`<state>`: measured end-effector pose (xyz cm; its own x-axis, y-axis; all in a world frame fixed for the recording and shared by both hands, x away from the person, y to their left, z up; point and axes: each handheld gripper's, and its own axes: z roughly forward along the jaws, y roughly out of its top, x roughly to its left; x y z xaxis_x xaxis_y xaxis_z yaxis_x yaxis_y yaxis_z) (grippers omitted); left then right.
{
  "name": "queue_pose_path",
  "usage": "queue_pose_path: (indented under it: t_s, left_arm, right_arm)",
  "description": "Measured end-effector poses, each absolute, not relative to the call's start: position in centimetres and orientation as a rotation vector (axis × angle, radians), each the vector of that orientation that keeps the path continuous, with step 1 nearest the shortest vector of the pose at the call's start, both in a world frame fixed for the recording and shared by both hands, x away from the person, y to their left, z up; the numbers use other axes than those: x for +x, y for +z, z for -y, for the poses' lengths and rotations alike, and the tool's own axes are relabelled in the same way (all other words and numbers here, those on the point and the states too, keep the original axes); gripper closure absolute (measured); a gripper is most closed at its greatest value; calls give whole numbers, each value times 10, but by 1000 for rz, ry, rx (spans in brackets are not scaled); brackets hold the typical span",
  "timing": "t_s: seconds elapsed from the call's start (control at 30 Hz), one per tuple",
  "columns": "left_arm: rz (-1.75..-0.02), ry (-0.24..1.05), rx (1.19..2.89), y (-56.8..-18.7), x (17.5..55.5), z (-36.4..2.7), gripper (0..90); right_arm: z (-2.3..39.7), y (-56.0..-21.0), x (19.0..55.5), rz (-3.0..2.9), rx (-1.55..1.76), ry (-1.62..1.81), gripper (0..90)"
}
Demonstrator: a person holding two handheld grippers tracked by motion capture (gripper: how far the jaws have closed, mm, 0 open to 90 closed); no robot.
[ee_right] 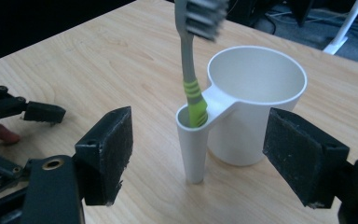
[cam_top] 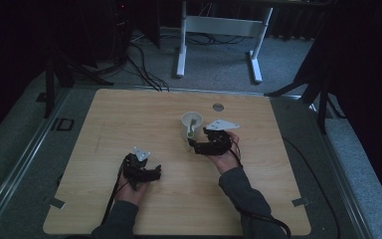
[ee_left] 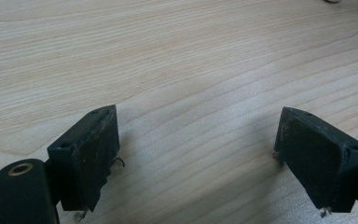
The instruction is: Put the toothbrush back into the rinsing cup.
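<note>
Toothbrush stands upright in the narrow side holder of the white cup, bristles up. Nearest to the person, well to the left of the cup, the left gripper rests on the wooden table, jaws spread with bare wood between them. Closer to the cup, the right gripper sits just beside the holder, released, its jaws standing wide on either side without touching it.
</note>
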<state>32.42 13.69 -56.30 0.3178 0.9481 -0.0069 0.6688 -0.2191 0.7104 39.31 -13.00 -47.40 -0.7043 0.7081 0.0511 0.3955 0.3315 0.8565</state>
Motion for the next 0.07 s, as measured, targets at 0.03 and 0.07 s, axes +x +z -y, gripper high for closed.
queue_pose_path:
  t_s: [0.03, 0.07]
  left_arm:
    - [-1423, 585, 1974, -563, 324, -137, 143]
    - [-1422, 585, 1977, -563, 324, -137, 143]
  right_arm:
    - [131, -474, 393, -2276, 990, 1321, 238]
    - [133, -474, 392, -2281, 999, 1328, 238]
